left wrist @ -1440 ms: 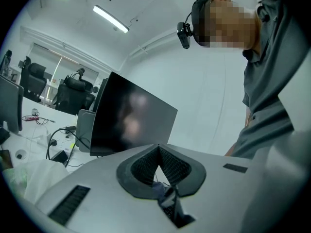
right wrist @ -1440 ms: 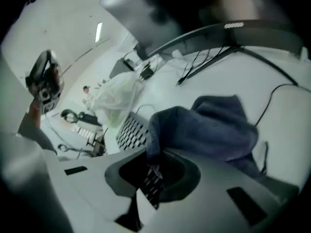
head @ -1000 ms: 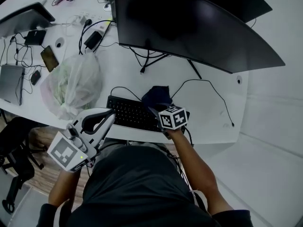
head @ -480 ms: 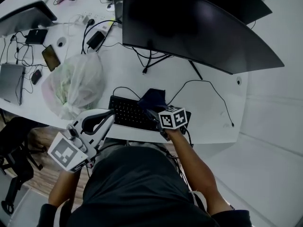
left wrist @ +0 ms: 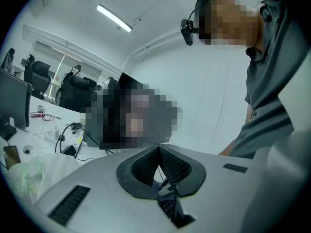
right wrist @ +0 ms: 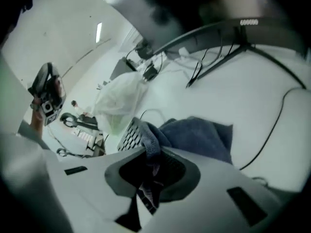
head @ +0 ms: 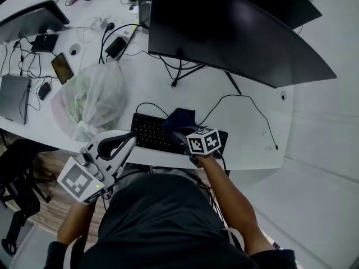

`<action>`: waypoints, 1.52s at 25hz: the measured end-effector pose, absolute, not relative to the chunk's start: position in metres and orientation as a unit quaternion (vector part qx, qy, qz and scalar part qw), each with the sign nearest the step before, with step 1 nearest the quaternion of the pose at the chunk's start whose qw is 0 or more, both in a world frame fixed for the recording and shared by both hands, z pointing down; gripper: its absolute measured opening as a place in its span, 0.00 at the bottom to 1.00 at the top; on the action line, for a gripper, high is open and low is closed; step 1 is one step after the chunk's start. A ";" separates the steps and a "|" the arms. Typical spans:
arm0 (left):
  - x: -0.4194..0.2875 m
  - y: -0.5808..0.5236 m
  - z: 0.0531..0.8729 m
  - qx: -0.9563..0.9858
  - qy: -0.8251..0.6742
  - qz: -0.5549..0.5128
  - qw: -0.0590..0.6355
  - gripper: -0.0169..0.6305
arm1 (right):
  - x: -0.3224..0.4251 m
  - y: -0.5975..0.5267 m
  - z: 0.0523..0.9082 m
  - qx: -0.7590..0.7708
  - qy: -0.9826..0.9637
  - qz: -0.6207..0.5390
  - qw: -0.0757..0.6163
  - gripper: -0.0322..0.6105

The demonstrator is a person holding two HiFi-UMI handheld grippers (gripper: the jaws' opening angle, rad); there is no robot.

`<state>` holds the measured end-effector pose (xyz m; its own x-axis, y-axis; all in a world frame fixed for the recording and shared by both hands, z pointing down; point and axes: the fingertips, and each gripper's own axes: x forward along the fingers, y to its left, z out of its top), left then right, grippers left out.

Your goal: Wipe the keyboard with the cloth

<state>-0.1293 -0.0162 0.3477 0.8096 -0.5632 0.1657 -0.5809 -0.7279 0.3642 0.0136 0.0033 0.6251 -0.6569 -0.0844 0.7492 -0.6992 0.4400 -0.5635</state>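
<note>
A black keyboard (head: 150,132) lies near the front edge of the white desk (head: 253,150). A dark blue cloth (head: 180,118) sits bunched on the keyboard's middle. My right gripper (head: 179,133) is shut on the cloth's near edge and tilts down onto the keys. The right gripper view shows the cloth (right wrist: 197,136) pinched in the right gripper (right wrist: 149,163), with keyboard keys (right wrist: 127,136) to its left. My left gripper (head: 132,135) hovers in front of the keyboard's left end, apart from it. In the left gripper view my left gripper (left wrist: 157,155) has its pads together with nothing held.
A large dark monitor (head: 235,32) stands behind the keyboard, with cables (head: 247,105) trailing from its stand. A full translucent plastic bag (head: 87,102) sits left of the keyboard. Farther left lie a phone (head: 59,67), a laptop (head: 12,97) and chargers.
My right gripper has slid the cloth a little to the left along the keyboard. The left gripper has kept its place.
</note>
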 end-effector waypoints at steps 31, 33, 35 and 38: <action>-0.116 -0.018 0.349 0.932 -0.296 0.025 0.209 0.03 | -0.007 0.024 0.603 0.178 -0.840 0.318 0.401 0.20; -0.115 -0.016 0.352 0.932 -0.296 0.029 0.209 0.03 | -0.009 0.028 0.617 0.167 -0.838 0.284 0.434 0.38; -0.112 -0.012 0.355 0.932 -0.294 0.034 0.211 0.03 | -0.009 0.028 0.630 0.169 -0.834 0.269 0.451 0.38; -0.110 -0.011 0.354 0.931 -0.294 0.031 0.211 0.03 | -0.007 0.026 0.634 0.191 -0.829 0.274 0.448 0.36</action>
<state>-0.1096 -0.0112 0.3539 0.8246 -0.5356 0.1820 -0.5617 -0.7373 0.3754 -0.0070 0.0264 0.6342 -0.5252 -0.0708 0.8481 -0.5621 0.7770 -0.2832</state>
